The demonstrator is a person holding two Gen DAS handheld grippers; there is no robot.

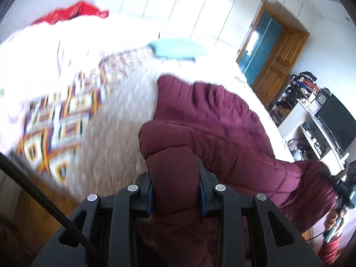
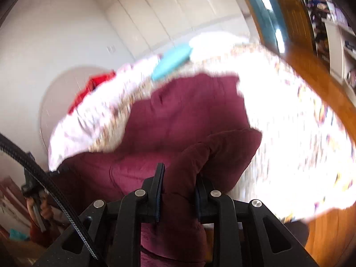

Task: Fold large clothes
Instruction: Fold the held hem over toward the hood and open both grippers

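Note:
A large maroon padded jacket lies partly on the bed and is lifted at the near edge. My left gripper is shut on a thick fold of the jacket. In the right wrist view the same jacket spreads over the bed, and my right gripper is shut on another bunched fold of it. The right gripper also shows at the far right of the left wrist view, and the left gripper at the far left of the right wrist view. Both views are motion-blurred.
The bed has a cream cover with a patterned blanket. A teal pillow and red cloth lie farther back. A wooden door, a white shelf unit and white wardrobes stand around it.

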